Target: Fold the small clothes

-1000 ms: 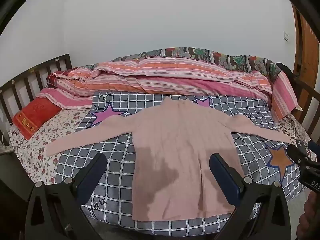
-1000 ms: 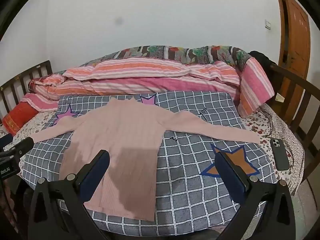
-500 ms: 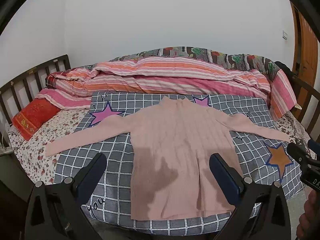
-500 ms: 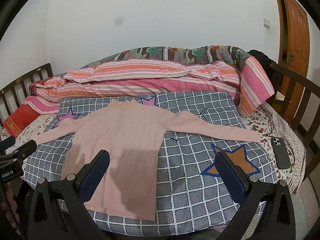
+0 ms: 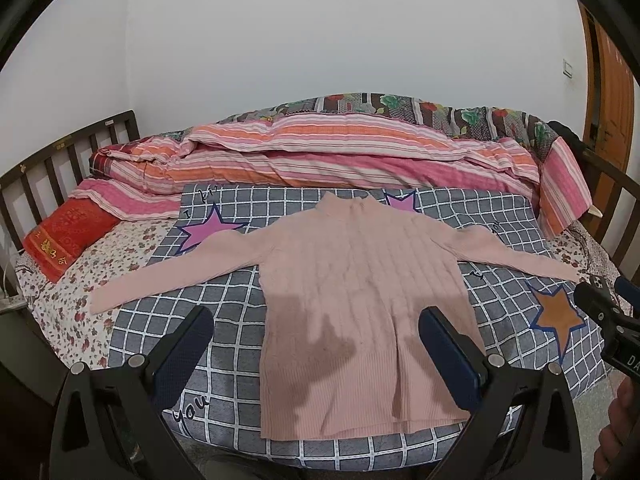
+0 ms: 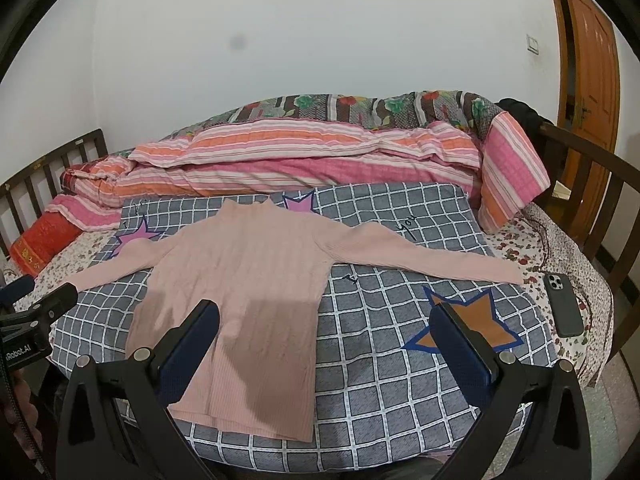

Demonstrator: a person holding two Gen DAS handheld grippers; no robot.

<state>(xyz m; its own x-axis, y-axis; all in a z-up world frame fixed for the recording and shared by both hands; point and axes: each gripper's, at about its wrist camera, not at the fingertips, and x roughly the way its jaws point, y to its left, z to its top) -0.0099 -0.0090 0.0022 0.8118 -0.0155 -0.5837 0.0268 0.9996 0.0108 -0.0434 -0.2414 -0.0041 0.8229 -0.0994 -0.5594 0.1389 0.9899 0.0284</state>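
A pink ribbed long-sleeve sweater (image 5: 356, 292) lies flat, face up, on a grey checked blanket (image 5: 224, 360), both sleeves spread out to the sides, hem toward me. It also shows in the right wrist view (image 6: 248, 280). My left gripper (image 5: 316, 354) is open and empty, held above the sweater's hem. My right gripper (image 6: 326, 346) is open and empty, above the blanket just right of the sweater's body. Each gripper shows at the edge of the other's view.
A rolled striped pink-orange quilt (image 5: 320, 156) lies along the back of the bed. A red pillow (image 5: 66, 236) sits at the left. A dark phone (image 6: 564, 304) lies on the floral sheet at the right. Wooden rails (image 6: 592, 184) bound both ends; a door (image 6: 592, 56) stands at right.
Both grippers have pulled back and up a little, so the sweater sits slightly lower and farther in view. The sweater has not moved.
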